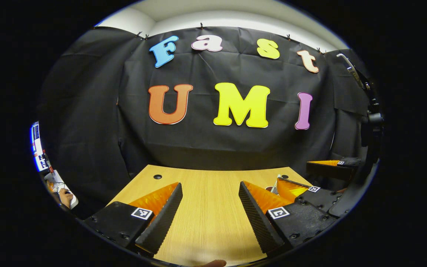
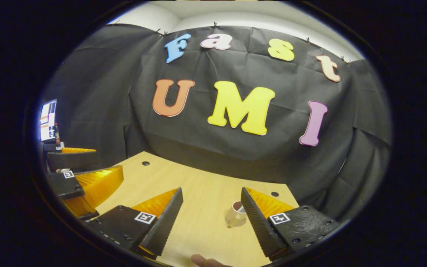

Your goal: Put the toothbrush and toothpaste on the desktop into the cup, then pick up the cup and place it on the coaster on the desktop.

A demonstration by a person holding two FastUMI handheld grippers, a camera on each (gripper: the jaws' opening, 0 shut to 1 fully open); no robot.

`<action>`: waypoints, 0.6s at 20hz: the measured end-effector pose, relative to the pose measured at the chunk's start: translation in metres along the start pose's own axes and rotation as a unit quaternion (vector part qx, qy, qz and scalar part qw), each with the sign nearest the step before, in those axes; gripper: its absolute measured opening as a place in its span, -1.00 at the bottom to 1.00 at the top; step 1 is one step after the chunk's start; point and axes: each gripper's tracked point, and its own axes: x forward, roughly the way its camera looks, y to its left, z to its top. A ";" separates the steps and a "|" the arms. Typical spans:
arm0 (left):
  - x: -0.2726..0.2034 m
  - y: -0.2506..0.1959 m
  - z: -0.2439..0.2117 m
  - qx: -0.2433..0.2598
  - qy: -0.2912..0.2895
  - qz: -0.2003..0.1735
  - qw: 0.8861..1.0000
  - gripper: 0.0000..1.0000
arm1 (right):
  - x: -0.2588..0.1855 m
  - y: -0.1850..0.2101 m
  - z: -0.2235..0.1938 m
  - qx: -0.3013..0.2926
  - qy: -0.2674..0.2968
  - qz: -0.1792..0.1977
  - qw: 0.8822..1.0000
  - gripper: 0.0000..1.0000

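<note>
Though partly hidden by a finger, the cup (image 2: 235, 217) sits upright.

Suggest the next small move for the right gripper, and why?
Probably tilt the right gripper down to search the desktop: it is open and empty, the cup stands beside its right finger, and the toothbrush or toothpaste cannot be made out.

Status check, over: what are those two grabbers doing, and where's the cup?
Left gripper open, empty. Right gripper open, empty, above desk. Cup upright beside right gripper's finger, ungrasped. Nothing blocking.
</note>
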 end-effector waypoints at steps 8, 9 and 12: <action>-0.003 -0.007 -0.004 0.002 0.011 -0.017 1.000 0.94 | -0.002 -0.011 -0.007 0.006 0.009 -0.007 1.000 0.90; -0.004 -0.007 -0.004 0.004 0.012 -0.018 1.000 0.94 | -0.004 -0.012 -0.007 0.006 0.010 -0.008 1.000 0.90; -0.004 -0.007 -0.005 0.007 0.013 -0.022 1.000 0.94 | -0.006 -0.013 -0.009 0.006 0.011 -0.010 1.000 0.90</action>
